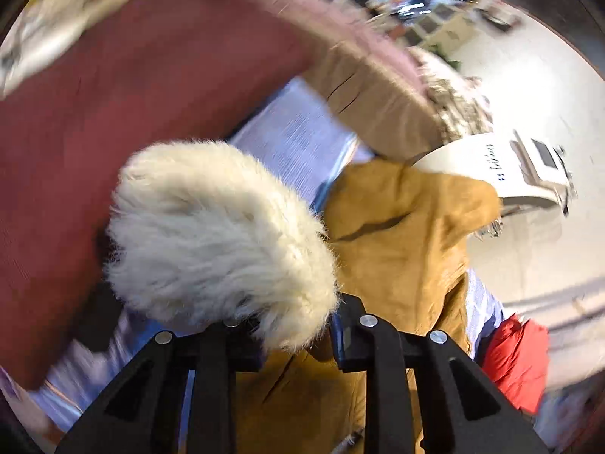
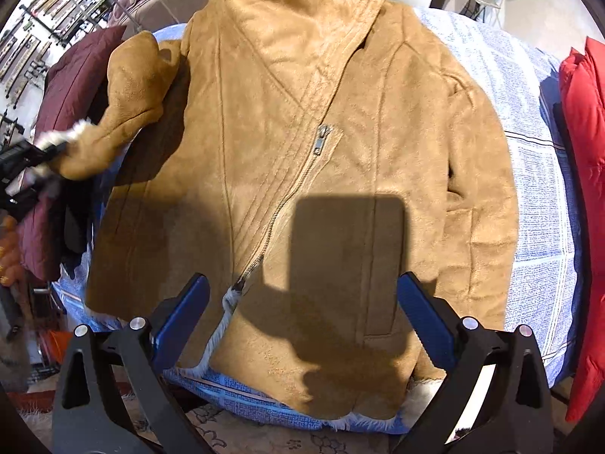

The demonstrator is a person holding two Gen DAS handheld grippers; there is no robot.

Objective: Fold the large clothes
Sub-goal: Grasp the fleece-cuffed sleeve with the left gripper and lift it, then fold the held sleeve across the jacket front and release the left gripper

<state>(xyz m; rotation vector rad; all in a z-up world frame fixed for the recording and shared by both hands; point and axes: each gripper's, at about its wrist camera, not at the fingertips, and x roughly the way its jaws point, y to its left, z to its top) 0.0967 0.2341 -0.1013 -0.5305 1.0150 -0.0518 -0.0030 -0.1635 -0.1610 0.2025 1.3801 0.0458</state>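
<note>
While the left gripper (image 2: pixel 56 147) is clenching the tan suede jacket's (image 2: pixel 302 132) fleece-trimmed cuff (image 1: pixel 219 234) for folding inward, the right gripper (image 2: pixel 302 306) is hovering, jaws released.

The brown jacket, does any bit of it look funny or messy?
Yes. One sleeve is bunched up off the jacket, its fluffy white cuff pinched in the left gripper. The other sleeve lies flat.
</note>
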